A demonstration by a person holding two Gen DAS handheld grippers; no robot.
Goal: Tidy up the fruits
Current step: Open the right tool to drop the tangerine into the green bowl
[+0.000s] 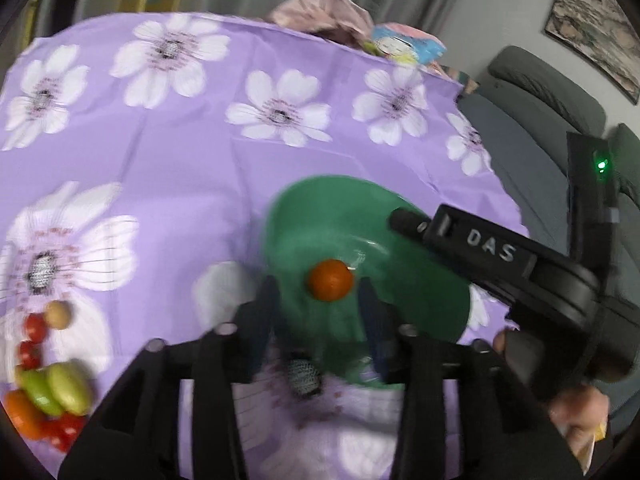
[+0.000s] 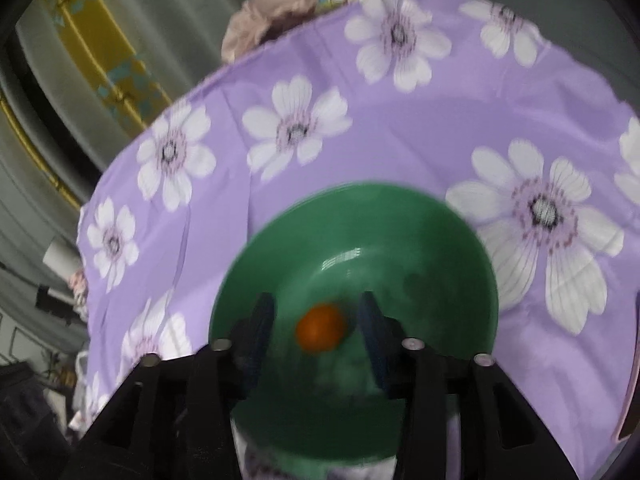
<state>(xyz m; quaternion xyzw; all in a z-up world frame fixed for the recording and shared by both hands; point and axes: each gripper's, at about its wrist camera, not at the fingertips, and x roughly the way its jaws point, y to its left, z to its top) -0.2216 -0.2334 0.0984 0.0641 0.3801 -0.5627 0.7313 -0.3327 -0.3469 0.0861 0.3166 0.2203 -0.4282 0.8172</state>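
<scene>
So the small orange fruit (image 2: 321,329) is sitting loose in the bottom of the green bowl (image 2: 460,240) on the counter (image 1: 160,152). Right claw (image 2: 318,320) is apart, pads either side of it, not touching. Left claw (image 1: 320,300) is apart too, holding nothing. The fruit looks light, round and smooth, so I'd guess it rolls easily; pinch it gently across its widest part. More fruits (image 1: 52,392) wait in a pile on the counter, well apart from the bowl.
</scene>
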